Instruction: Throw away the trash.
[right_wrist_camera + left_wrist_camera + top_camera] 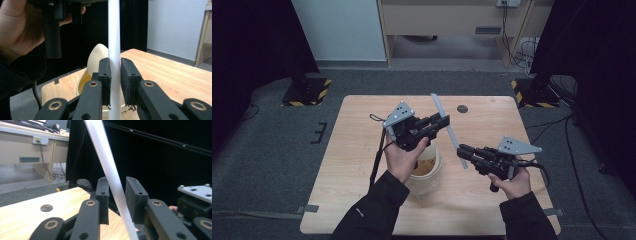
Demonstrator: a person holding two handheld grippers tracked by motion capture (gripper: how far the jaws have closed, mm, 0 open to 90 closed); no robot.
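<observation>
A long white rod (452, 134) slants over the middle of the wooden table (362, 165). My right gripper (462, 150) is shut on its near end; in the right gripper view the pads press both sides of the rod (114, 30) at the gripper (115, 75). My left gripper (443, 120) sits higher up the rod, jaws on either side. In the left gripper view the rod (105, 157) crosses the gripper (117, 195) at a slant, with a narrow gap to the pads. A cream tub (432, 175) stands under the left hand.
The tub (96, 57) lies just beyond the right jaws, with the left hand (17, 27) above it. A round hole (462, 108) marks the table's far side. Black curtains flank the table, and striped stand bases (307, 92) sit on the grey floor.
</observation>
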